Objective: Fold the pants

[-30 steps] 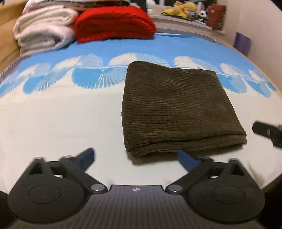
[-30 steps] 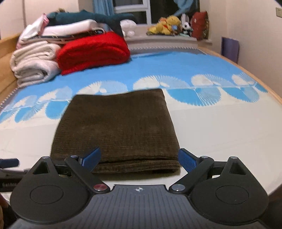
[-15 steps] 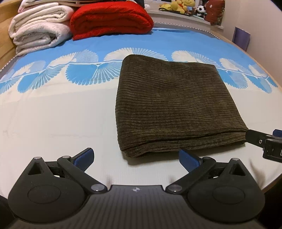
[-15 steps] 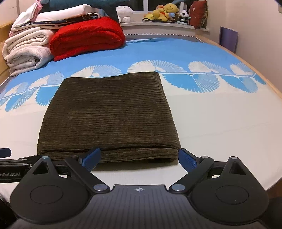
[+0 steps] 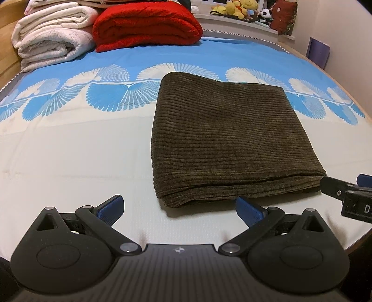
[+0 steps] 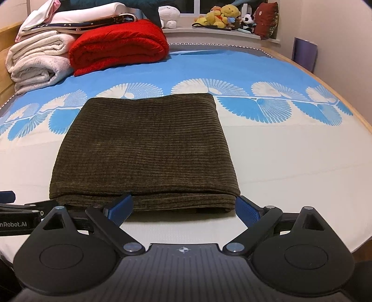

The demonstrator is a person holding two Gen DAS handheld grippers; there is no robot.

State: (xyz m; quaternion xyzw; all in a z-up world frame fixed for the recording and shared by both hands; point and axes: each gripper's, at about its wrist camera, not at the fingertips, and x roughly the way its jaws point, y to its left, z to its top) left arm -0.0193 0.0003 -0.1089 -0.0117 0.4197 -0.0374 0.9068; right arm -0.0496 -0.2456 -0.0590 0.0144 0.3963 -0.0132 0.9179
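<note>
The dark olive corduroy pants (image 5: 223, 139) lie folded into a flat rectangle on the bed, also shown in the right wrist view (image 6: 146, 151). My left gripper (image 5: 180, 208) is open and empty, just in front of the fold's near left corner. My right gripper (image 6: 183, 206) is open and empty, its fingers spanning the right part of the near folded edge, close to the cloth. The right gripper's fingers (image 5: 334, 188) show at the right edge of the left wrist view, and the left gripper's side (image 6: 14, 209) shows at the left edge of the right wrist view.
The bed (image 5: 69, 151) has a white and blue fan-patterned sheet. A folded red blanket (image 5: 146, 25) and rolled white blankets (image 5: 51, 39) lie at the far left. Stuffed toys (image 6: 225, 16) sit on the window sill. The wooden bed edge (image 6: 348, 97) runs along the right.
Both grippers have moved a little closer to the near edge of the folded pants. The pants have not moved, and both grippers stay open.
</note>
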